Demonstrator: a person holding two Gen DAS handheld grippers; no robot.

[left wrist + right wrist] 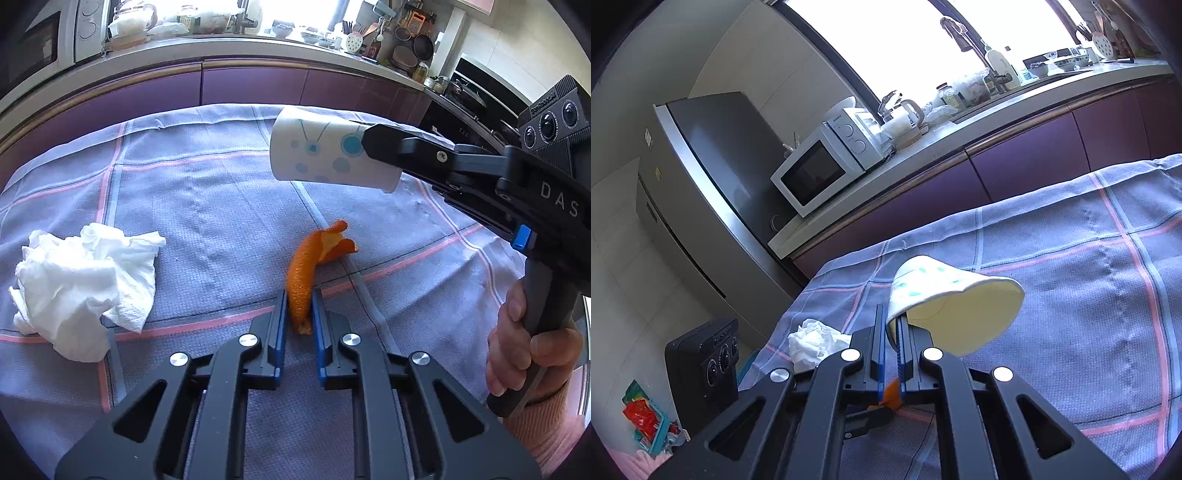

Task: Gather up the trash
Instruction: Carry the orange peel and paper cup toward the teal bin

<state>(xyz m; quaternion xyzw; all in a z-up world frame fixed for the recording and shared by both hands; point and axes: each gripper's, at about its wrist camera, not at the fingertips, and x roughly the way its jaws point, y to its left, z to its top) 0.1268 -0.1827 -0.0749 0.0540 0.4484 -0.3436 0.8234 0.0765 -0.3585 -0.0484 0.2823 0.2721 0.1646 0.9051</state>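
— Left wrist view: what sits nearest?
— Left gripper [299, 314] clamped on the orange peel [306, 273]; its lower tip is hidden.
— Farther off?
— Crumpled tissue [85, 284] on the tablecloth [207, 206] — right gripper [892, 332] pinches the paper cup [325, 151] by its rim.
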